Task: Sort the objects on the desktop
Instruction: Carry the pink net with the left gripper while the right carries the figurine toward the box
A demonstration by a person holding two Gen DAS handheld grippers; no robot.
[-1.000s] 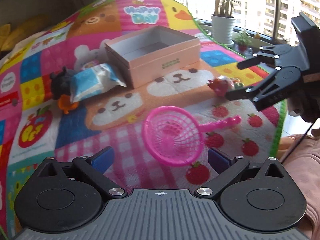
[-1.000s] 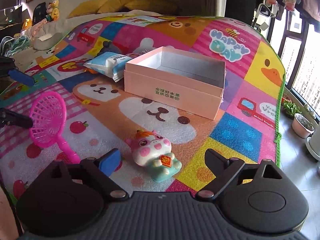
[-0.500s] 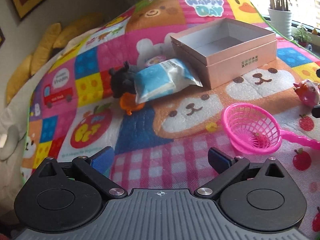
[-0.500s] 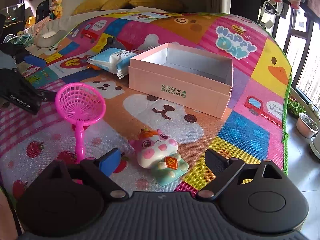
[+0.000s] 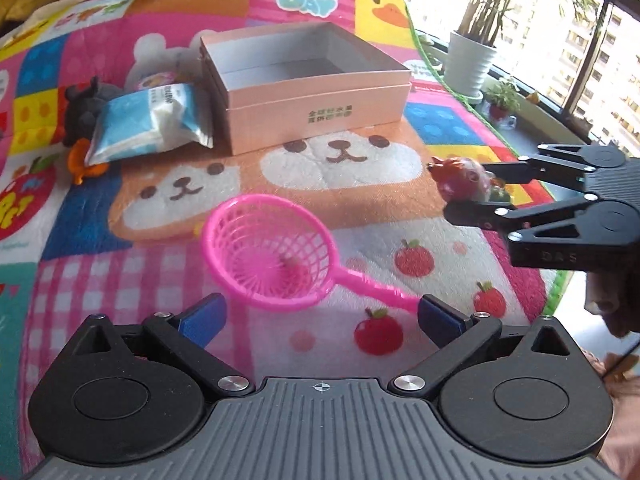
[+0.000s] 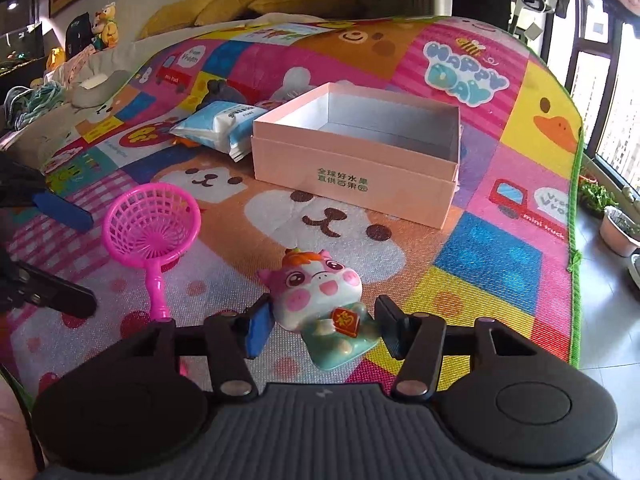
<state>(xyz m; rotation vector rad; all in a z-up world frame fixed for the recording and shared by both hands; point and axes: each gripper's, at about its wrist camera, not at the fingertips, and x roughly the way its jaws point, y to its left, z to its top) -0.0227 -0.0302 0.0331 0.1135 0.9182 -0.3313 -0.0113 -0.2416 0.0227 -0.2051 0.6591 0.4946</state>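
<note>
Right wrist view shows the right gripper (image 6: 323, 327) low over the mat (image 6: 484, 264), its jaws having just been closing around the pig figurine (image 6: 320, 300). The blue pad sits against the pig's left side and the black finger is right at its other side; the grip looks made, though whether both pads press firmly I cannot quite tell. The pig lies tilted on the mat, near the front edge, well short of the pink box (image 6: 356, 160), which stands open and empty behind it.

From the left wrist view, the left gripper (image 5: 322, 314) hangs with its jaws spread wide and nothing between them, just above the handle end of the pink net (image 5: 272, 252). The net lies flat on the mat, basket toward the box. Leaning against the box's left side is a blue-and-white packet (image 5: 148, 120), with a dark plush toy (image 5: 84, 100) and something orange (image 5: 86, 160) half hidden under it.
</note>
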